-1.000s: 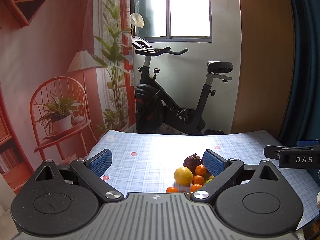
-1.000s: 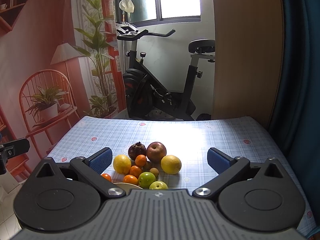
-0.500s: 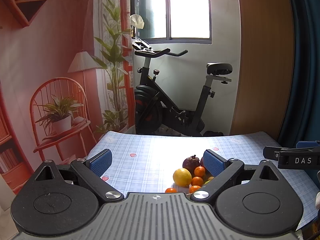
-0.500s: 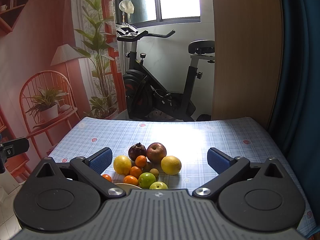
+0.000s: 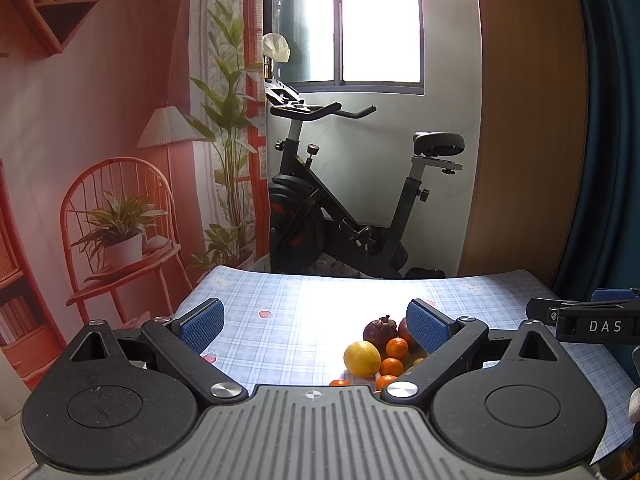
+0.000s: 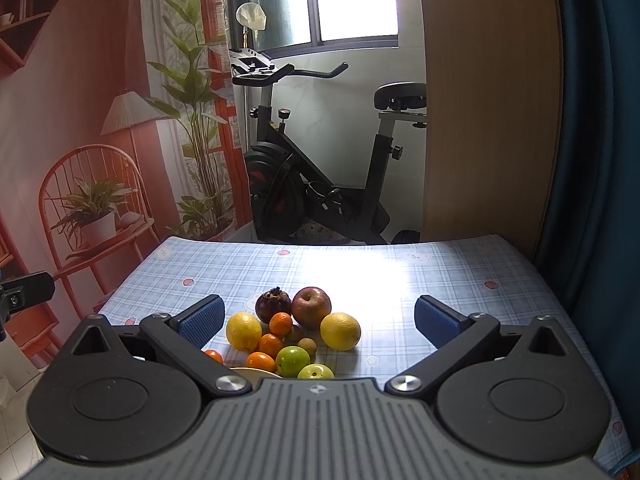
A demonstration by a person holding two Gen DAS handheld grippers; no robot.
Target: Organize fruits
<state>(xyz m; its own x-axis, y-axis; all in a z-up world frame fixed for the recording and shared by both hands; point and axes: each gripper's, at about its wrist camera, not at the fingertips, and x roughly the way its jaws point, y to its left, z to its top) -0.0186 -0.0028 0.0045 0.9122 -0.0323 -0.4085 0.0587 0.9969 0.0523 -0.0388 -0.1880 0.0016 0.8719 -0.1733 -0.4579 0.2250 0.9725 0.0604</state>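
From the left wrist view, the left gripper [image 5: 316, 326] is being held with its blue pads spread wide and nothing between them, raised above the checked table [image 5: 288, 300]. The fruit pile [image 5: 380, 354] is being seen low and to the right, partly hidden behind the right-hand finger; a lemon [image 5: 362, 359], a dark pomegranate [image 5: 379, 330] and small mandarins [image 5: 397, 348] are being made out. The other tool is being glimpsed at the right edge.

From the right wrist view, the right gripper [image 6: 318, 318] is likewise being held released and empty, with the fruit lying just ahead between its fingers. A red apple [image 6: 311, 306] is being shown touching the pomegranate, with two yellow citrus, several mandarins, two green fruits [image 6: 293, 361] and small brown ones clustered close. A pale plate rim [image 6: 250, 372] is being partly seen at the near edge.

No fruit is judged to be picked yet; the approach is being made. The next move is judged to call for lowering one tool around an outer fruit without nudging its neighbours.
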